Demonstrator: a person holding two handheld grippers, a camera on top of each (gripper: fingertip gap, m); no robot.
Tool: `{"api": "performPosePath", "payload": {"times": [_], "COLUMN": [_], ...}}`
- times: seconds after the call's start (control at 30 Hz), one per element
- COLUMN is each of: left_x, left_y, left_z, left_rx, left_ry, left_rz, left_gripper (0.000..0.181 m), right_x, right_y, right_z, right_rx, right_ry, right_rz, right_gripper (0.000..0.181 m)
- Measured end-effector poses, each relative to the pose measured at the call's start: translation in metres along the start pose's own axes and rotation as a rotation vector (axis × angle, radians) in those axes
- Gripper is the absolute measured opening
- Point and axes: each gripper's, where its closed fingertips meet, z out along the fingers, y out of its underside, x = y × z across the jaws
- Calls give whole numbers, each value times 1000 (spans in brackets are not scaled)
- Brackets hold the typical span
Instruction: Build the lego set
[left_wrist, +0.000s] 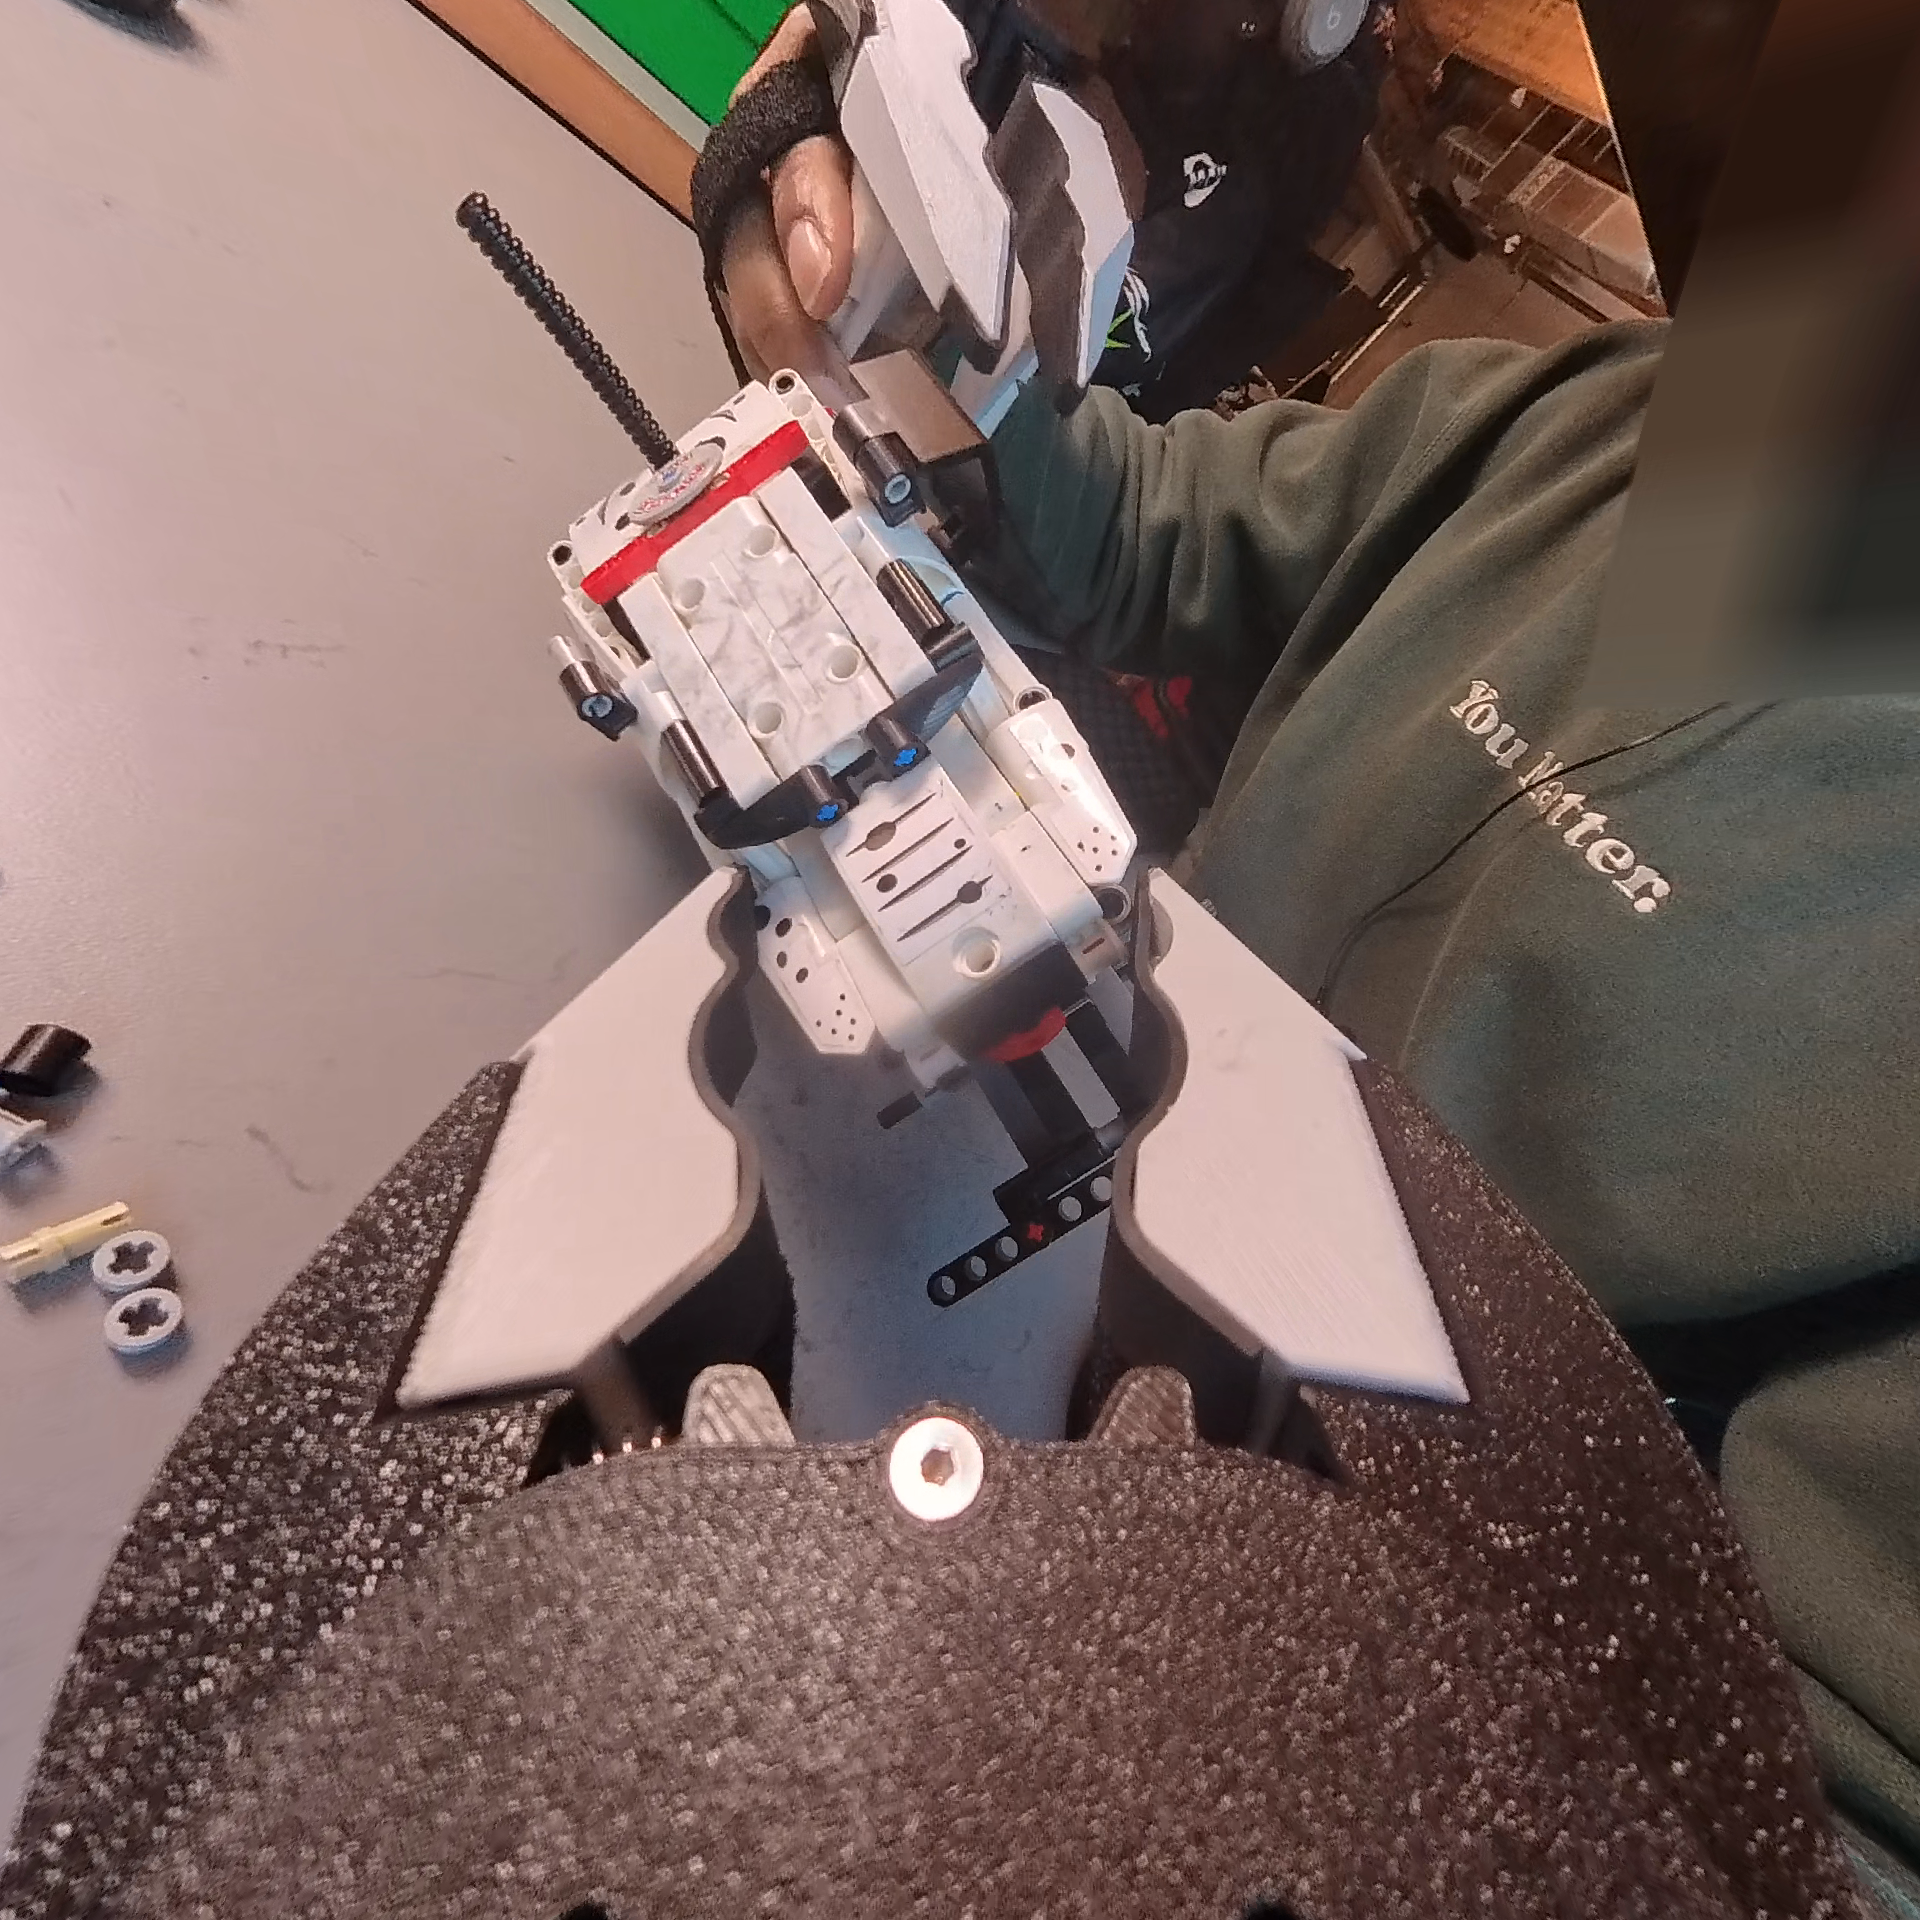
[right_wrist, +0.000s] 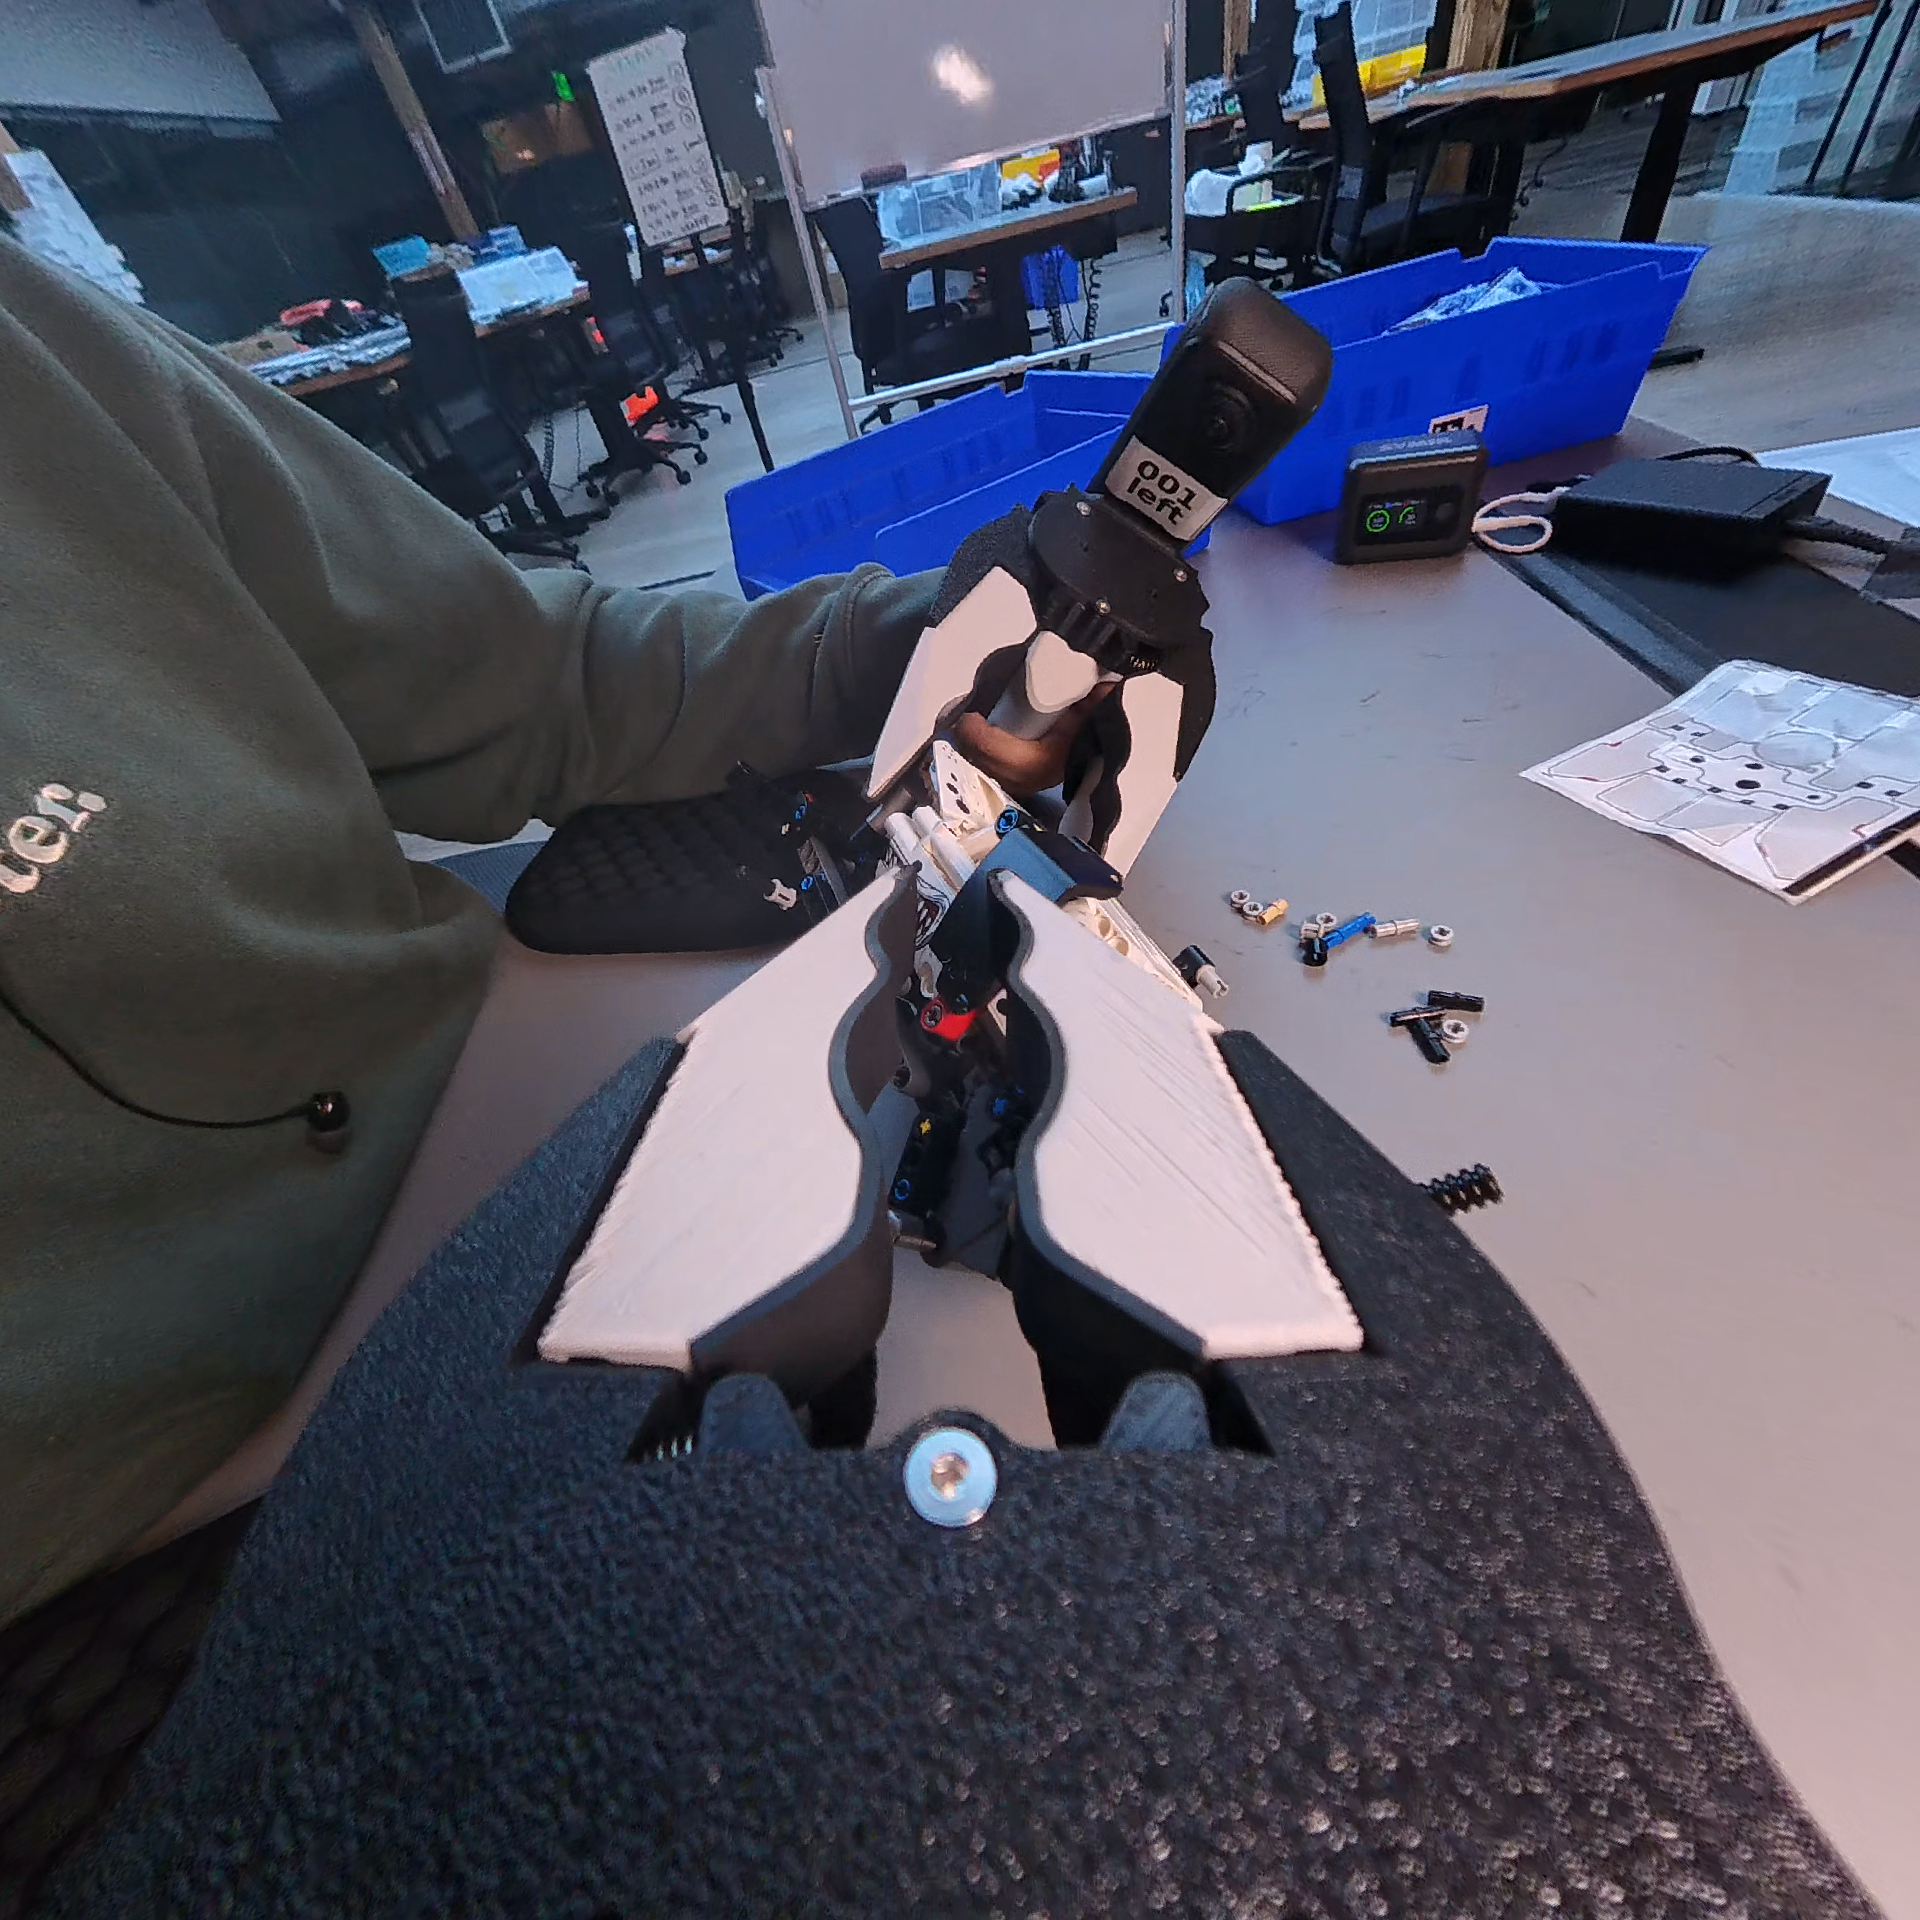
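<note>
The lego model (left_wrist: 831, 748), a white vehicle body with a red bar, black connector pins and a black ridged antenna, is held above the grey table (left_wrist: 260, 623). The left gripper (left_wrist: 940, 914) clamps its lower end; the right gripper (right_wrist: 951, 914) clamps the opposite end.

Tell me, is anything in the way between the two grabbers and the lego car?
No, nothing visible is in the way. The left gripper already clamps one end of the white lego model, and the right gripper closes on its other end. The loose small pieces lie off to the side on the table.
</note>
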Motion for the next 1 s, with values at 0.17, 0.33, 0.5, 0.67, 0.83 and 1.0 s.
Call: {"api": "performPosePath", "payload": {"times": [0.17, 0.33, 0.5, 0.67, 0.83, 1.0], "left_x": [0, 0, 0, 1, 2, 3], "left_y": [0, -1, 0, -2, -2, -4], "left_z": [0, 0, 1, 1, 0, 0], "left_rx": [2, 8, 2, -4, -28, -92], "left_ry": [-2, -1, -18, -66, -131, -233], "left_rz": [3, -3, 16, 64, 123, 230], "left_gripper": [70, 70, 70, 69, 69, 69], "right_x": [5, 10, 9, -1, -4, -11], "right_y": [5, 16, 26, 25, 20, 10], "right_z": [-5, -9, -3, 3, 3, 0], "right_rx": [-44, -129, -217, -224, -182, -109], "right_ry": [35, 77, 120, 104, 81, 27], "right_rz": [-16, -32, -75, -89, -48, -1], "right_gripper": [13, 19, 27, 17, 14, 12]}}
